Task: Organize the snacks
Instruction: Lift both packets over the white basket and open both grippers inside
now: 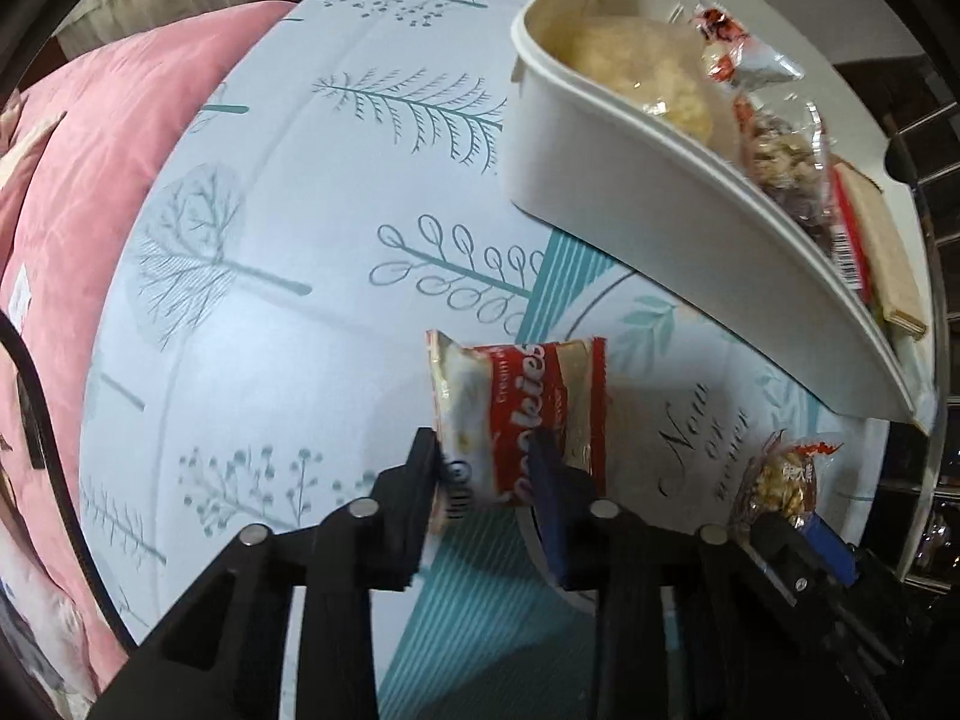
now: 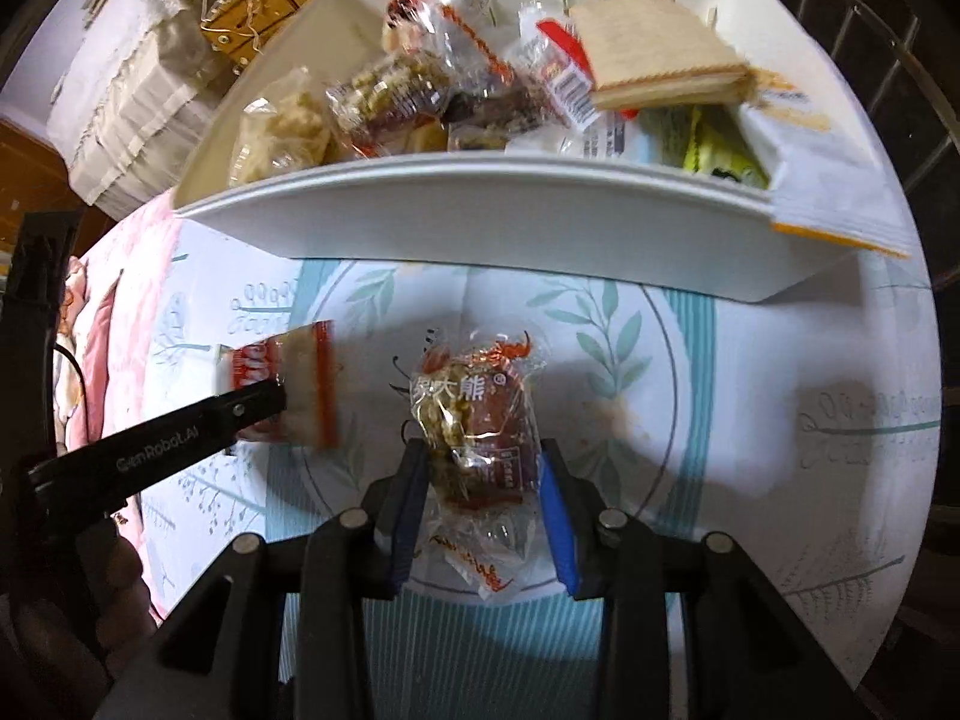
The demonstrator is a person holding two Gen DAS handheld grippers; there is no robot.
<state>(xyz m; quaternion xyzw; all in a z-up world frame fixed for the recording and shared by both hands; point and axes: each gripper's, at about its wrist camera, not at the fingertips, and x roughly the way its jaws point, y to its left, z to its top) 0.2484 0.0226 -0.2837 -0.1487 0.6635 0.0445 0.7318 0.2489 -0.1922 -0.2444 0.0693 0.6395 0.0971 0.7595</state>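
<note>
My left gripper [image 1: 489, 456] is shut on a red and white cookie packet [image 1: 516, 408] and holds it above the tablecloth; the packet also shows in the right wrist view [image 2: 288, 384]. My right gripper [image 2: 483, 468] is shut on a clear nut-bar packet [image 2: 477, 420], which also shows in the left wrist view [image 1: 780, 480]. A white bin [image 2: 480, 222] stands just beyond both grippers, holding several wrapped snacks and a wafer pack [image 2: 654, 54]. The bin also shows in the left wrist view [image 1: 630, 168].
The table carries a pale tablecloth [image 1: 300, 330] with teal tree prints. A pink quilt [image 1: 90, 168] lies to the left. A dark wire rack [image 2: 900, 30] stands at the right. A wooden drawer unit [image 2: 264, 0] stands behind the bin.
</note>
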